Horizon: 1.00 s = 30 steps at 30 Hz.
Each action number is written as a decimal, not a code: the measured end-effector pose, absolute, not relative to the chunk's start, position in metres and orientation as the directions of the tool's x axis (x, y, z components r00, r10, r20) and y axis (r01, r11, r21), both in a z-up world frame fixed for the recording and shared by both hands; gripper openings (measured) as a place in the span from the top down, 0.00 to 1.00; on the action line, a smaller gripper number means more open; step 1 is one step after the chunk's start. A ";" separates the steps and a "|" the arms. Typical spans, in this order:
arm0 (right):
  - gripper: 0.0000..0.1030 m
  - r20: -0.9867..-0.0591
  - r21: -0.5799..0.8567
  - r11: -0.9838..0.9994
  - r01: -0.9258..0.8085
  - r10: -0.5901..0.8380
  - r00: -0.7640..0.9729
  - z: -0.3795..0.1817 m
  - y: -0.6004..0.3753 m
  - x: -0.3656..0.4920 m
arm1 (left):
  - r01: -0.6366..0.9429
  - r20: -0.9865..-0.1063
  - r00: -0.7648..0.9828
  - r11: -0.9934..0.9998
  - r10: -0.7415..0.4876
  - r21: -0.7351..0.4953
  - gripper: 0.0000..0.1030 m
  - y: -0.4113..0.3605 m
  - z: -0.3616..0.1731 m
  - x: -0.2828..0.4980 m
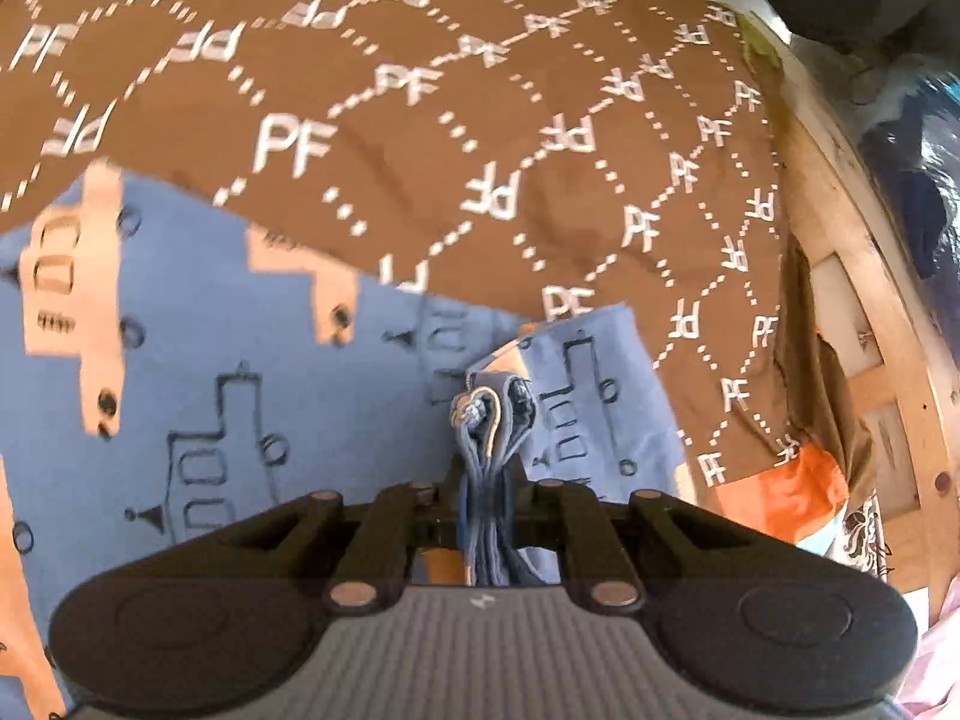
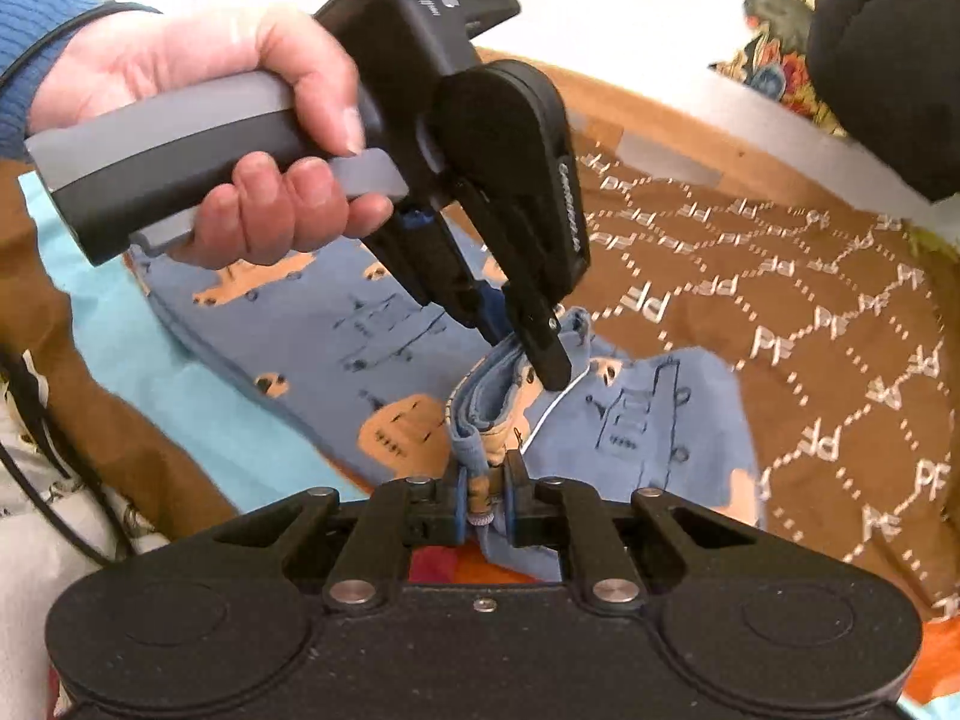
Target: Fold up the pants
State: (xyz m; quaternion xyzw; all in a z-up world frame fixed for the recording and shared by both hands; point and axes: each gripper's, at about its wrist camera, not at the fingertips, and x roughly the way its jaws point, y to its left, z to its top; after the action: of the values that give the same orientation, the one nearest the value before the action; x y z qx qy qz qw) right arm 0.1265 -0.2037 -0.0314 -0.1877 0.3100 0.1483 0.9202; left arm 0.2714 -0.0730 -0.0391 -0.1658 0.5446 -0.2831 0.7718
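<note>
Left claw [image 1: 487, 480] clamped tight on a bunched edge of the pants [image 1: 240, 372]; right claw [image 2: 485, 495] pinched shut on the same edge just beside it, lower centre of frame. Pants lie spread across left and centre, blue with orange vehicle print. Looks mid-fold: both claws have the edge, next move probably needs it carried over evenly. Surface is a bed under a brown PF-print cover [image 1: 540, 138], wooden frame [image 1: 864, 312] at right
</note>
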 end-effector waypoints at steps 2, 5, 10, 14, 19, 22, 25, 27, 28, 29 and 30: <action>0.83 -0.627 -0.250 0.887 -0.388 0.156 0.763 -0.037 -0.204 0.126 | 0.256 -0.743 0.261 0.786 -0.616 -0.562 0.79 -0.069 -0.044 0.269; 0.73 -0.611 -0.242 0.887 -0.394 0.176 0.772 -0.038 -0.205 0.122 | 0.236 -0.717 0.279 0.769 -0.639 -0.594 0.71 -0.058 -0.048 0.265; 0.59 -0.589 -0.219 0.886 -0.408 0.213 0.779 -0.036 -0.205 0.118 | 0.183 -0.696 0.282 0.749 -0.661 -0.637 0.71 -0.047 -0.054 0.263; 0.57 -0.576 -0.241 0.878 -0.413 0.213 0.789 -0.036 -0.201 0.115 | 0.185 -0.699 0.289 0.755 -0.654 -0.629 0.71 -0.049 -0.054 0.262; 0.67 -0.576 -0.251 0.870 -0.424 0.217 0.788 -0.039 -0.201 0.116 | 0.179 -0.710 0.297 0.767 -0.639 -0.616 0.73 -0.052 -0.053 0.261; 0.70 -0.576 -0.245 0.875 -0.419 0.216 0.788 -0.039 -0.201 0.114 | 0.190 -0.721 0.302 0.780 -0.624 -0.596 0.76 -0.057 -0.051 0.260; 0.72 -0.579 -0.232 0.881 -0.413 0.216 0.786 -0.039 -0.203 0.115 | 0.190 -0.723 0.304 0.783 -0.620 -0.592 0.81 -0.056 -0.051 0.259; 0.74 -0.579 -0.230 0.883 -0.410 0.214 0.787 -0.039 -0.204 0.115 | 0.187 -0.727 0.310 0.789 -0.613 -0.585 0.86 -0.056 -0.051 0.259; 0.76 -0.578 -0.232 0.883 -0.408 0.212 0.788 -0.039 -0.204 0.116 | 0.191 -0.727 0.314 0.791 -0.611 -0.582 0.87 -0.057 -0.050 0.258; 0.77 -0.577 -0.232 0.884 -0.405 0.210 0.789 -0.039 -0.203 0.116 | 0.196 -0.729 0.319 0.794 -0.606 -0.575 0.88 -0.057 -0.049 0.258; 0.79 -0.576 -0.232 0.885 -0.403 0.208 0.790 -0.039 -0.203 0.116 | 0.201 -0.731 0.326 0.799 -0.600 -0.566 0.88 -0.059 -0.048 0.257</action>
State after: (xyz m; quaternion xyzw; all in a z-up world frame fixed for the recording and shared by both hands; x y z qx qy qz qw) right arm 0.1156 -0.2034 -0.0390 -0.1740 0.2790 0.1642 0.9300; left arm 0.2568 -0.0586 -0.0481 -0.1906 0.5225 -0.2530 0.7916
